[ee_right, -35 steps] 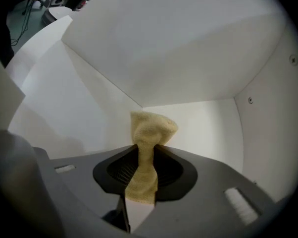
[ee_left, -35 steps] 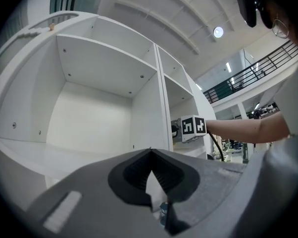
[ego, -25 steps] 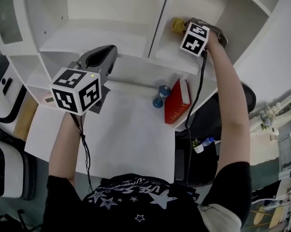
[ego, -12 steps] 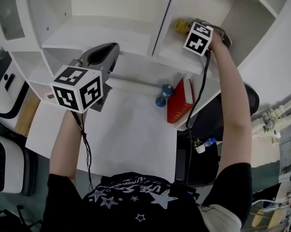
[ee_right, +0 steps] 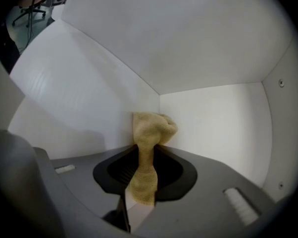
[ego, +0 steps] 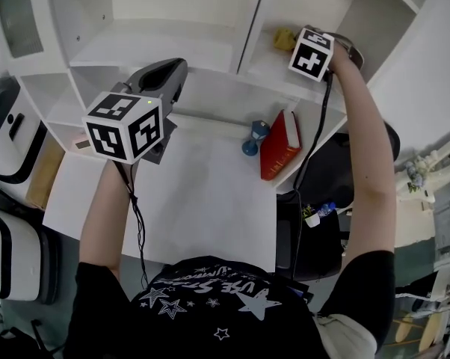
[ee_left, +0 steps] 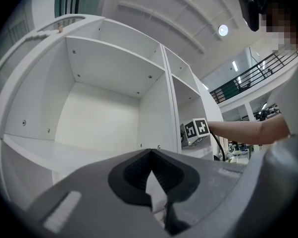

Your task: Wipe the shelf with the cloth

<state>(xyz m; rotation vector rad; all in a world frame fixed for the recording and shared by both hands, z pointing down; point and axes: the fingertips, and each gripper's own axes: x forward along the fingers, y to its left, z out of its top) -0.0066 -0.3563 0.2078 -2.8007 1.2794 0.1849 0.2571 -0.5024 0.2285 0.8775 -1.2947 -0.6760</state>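
The right gripper (ee_right: 145,157) clamps the cloth (ee_right: 151,128), which bunches straight ahead of its jaws into the shelf (ego: 264,67) corner. The left gripper (ee_left: 150,155), jaws together and empty, hangs well aside.

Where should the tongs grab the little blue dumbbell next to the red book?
Probably the thin middle of the blue dumbbell, between its two fat round ends, since the tongs can close around the narrow part. Come down from above, with the tongs across the bar and a bit toward its left side, because the red book lies close on its right.
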